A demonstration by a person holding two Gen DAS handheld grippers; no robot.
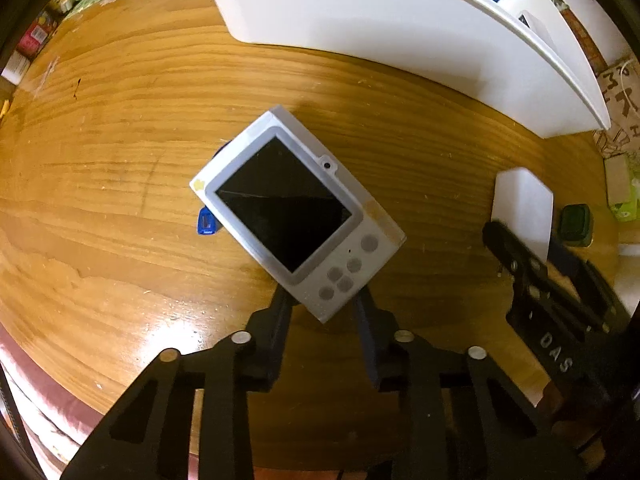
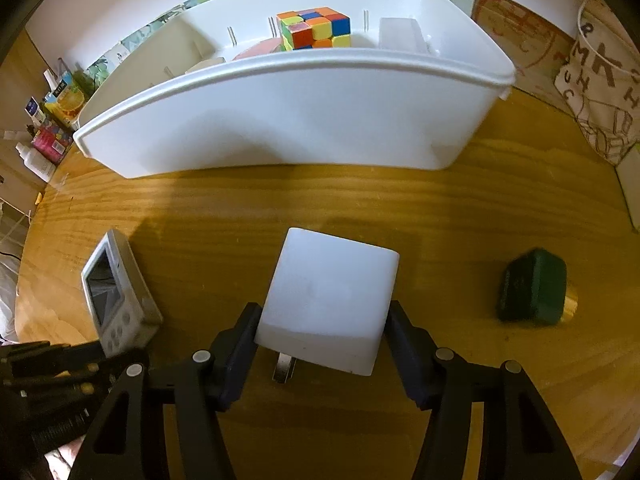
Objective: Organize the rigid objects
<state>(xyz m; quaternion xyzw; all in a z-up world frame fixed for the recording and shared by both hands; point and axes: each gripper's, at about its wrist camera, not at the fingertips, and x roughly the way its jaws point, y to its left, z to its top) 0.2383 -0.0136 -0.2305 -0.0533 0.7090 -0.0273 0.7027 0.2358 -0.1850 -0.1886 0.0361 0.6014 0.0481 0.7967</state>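
The left tongs (image 1: 324,300) have their two dark fingers pinched on the lower end of a small grey camera (image 1: 296,216), the end with the round buttons. Its dark screen faces up, and the body sits slanted and raised over the wooden tabletop (image 1: 120,160). A small blue item (image 1: 207,222) lies on the wood, partly tucked under the camera's edge.

The right tongs (image 2: 322,340) are closed on a white charger block (image 2: 332,300). One finger presses each side of it, and a metal prong (image 2: 283,368) pokes out from its underside toward the tongs.

Taking the white bin (image 2: 288,120) as the marker: both held things are on the near side of it, apart from its wall, the camera off to the left of the charger. Inside the bin stands a many-coloured puzzle cube (image 2: 314,29), with a white block (image 2: 400,34) beside it on the right and a reddish thing (image 2: 260,48) on its left. A dark green box (image 2: 534,286) rests on the tabletop, in front of the bin's right end and to the right of the charger.
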